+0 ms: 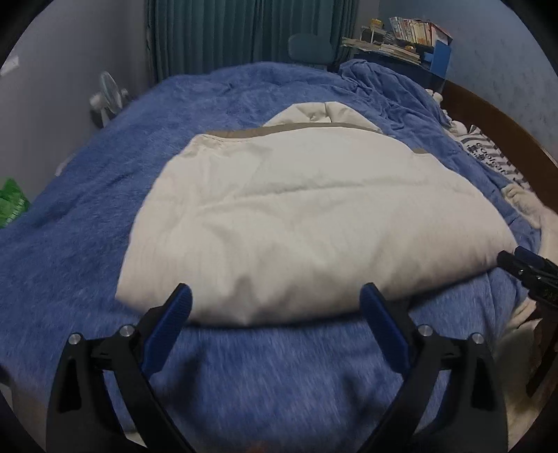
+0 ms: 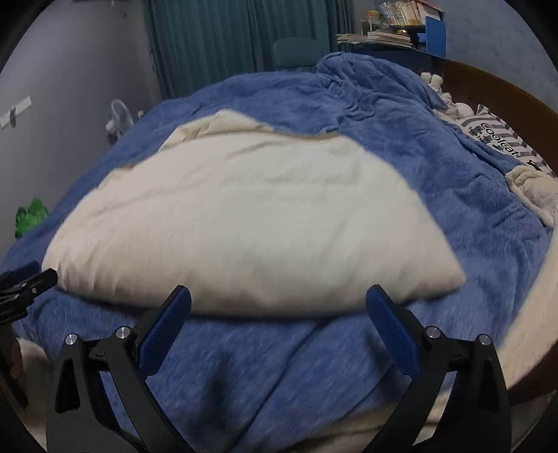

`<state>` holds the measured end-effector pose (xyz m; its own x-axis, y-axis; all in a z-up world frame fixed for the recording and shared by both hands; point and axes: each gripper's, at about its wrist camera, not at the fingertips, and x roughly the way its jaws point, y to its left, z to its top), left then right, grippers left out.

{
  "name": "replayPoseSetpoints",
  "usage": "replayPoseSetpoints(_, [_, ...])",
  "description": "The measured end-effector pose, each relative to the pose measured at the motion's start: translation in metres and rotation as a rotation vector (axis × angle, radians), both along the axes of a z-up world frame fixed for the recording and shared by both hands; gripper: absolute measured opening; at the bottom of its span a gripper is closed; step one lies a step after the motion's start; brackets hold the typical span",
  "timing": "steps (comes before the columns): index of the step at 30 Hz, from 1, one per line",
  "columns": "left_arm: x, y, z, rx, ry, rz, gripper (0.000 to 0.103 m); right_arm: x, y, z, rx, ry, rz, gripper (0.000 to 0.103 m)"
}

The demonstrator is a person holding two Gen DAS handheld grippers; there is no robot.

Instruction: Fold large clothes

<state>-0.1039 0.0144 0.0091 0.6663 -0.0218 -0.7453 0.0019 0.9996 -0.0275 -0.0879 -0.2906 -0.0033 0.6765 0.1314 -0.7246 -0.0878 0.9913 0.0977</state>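
A cream garment [image 1: 296, 216] [image 2: 251, 223] lies folded into a broad flat pad on the blue blanket [image 1: 87, 244] [image 2: 453, 181] of a bed; a tan band and a cream flap show at its far edge. My left gripper [image 1: 275, 299] is open, its blue pads just short of the garment's near edge with nothing between them. My right gripper [image 2: 279, 299] is open too, hovering at the near edge and holding nothing. Each gripper shows at the margin of the other's view: the right gripper [image 1: 530, 268], the left gripper [image 2: 24, 285].
A crumpled blue cover [image 2: 376, 87] and a striped pillow [image 2: 498, 139] lie at the right by the brown bed frame [image 1: 505, 129]. Teal curtains [image 1: 244, 31], a chair [image 1: 310, 48], a shelf of books [image 1: 411, 35], a small fan [image 1: 108, 94] and a green bag [image 1: 10, 205] surround the bed.
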Motion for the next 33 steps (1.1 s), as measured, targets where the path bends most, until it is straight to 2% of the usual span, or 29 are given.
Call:
replayPoseSetpoints(2, [-0.01,-0.007,-0.002,0.031,0.002,0.011,0.095,-0.008,0.005,-0.005,-0.025,0.025,-0.018,0.096])
replayPoseSetpoints(5, [-0.016,-0.014,-0.015,0.074,0.074,0.027,0.095,-0.02,0.01,-0.009,-0.037,0.037,-0.013,0.096])
replayPoseSetpoints(8, [-0.015,-0.012,-0.03,0.037,0.16,0.044,0.095,-0.03,0.017,-0.017,-0.096,0.061,-0.015,0.096])
replayPoseSetpoints(10, [-0.015,-0.011,-0.036,0.025,0.187,0.057,0.095,-0.035,0.02,-0.026,-0.1,0.083,-0.037,0.096])
replayPoseSetpoints(12, [-0.017,-0.014,-0.035,0.038,0.169,0.058,0.095,-0.04,0.019,-0.027,-0.066,0.066,-0.044,0.096])
replayPoseSetpoints(16, [-0.017,-0.021,-0.031,0.05,0.123,0.022,0.095,-0.038,0.021,-0.022,-0.081,0.009,-0.068,0.096])
replayPoseSetpoints(21, [-0.016,-0.029,-0.03,0.078,0.109,0.006,0.095,-0.034,0.013,-0.02,-0.053,0.013,-0.111,0.096])
replayPoseSetpoints(33, [-0.014,-0.027,-0.029,0.053,0.107,0.015,0.095,-0.031,0.017,-0.024,-0.075,0.035,-0.103,0.096])
